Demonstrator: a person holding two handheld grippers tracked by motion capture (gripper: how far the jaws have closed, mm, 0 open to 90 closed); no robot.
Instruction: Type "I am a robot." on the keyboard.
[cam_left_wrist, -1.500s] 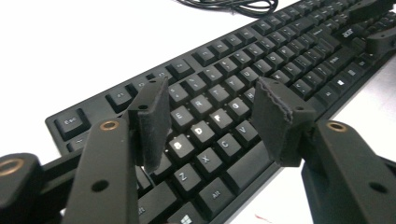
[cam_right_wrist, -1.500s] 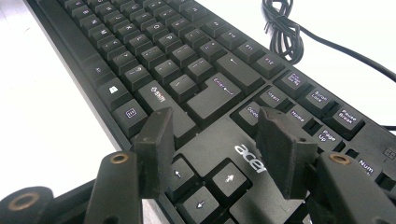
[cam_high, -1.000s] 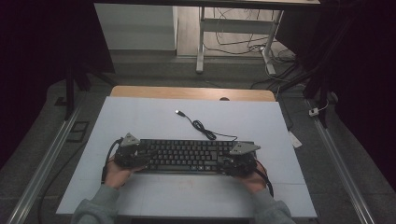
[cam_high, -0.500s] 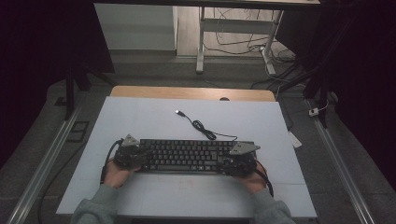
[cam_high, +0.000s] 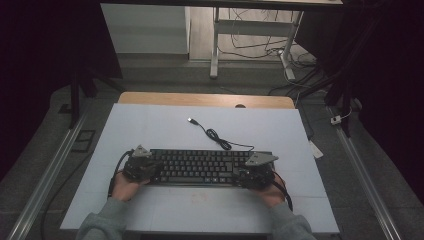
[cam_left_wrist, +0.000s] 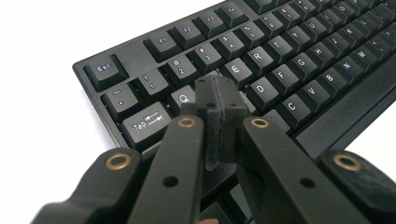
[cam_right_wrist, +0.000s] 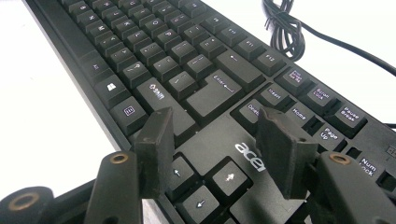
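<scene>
A: On the near half of the tabletop (cam_high: 150, 125), w/ its long side across, lies the black keyboard (cam_high: 200, 166). Cable (cam_high: 220, 139) runs off its far edge, plug end lying loose toward the back.

B: Tools?

A: Left tool (cam_high: 142, 167) is at the keyboard's left end. Jaws have just been closing and are now pressed flat together, nothing btwn them, tips over the Q/W keys in the left gripper view (cam_left_wrist: 216, 100).

B: And the right?

A: Right tool (cam_high: 256, 172) is at the right end, jaws wide apart, holding nothing, over the arrow keys and the logo (cam_right_wrist: 212, 135).
</scene>
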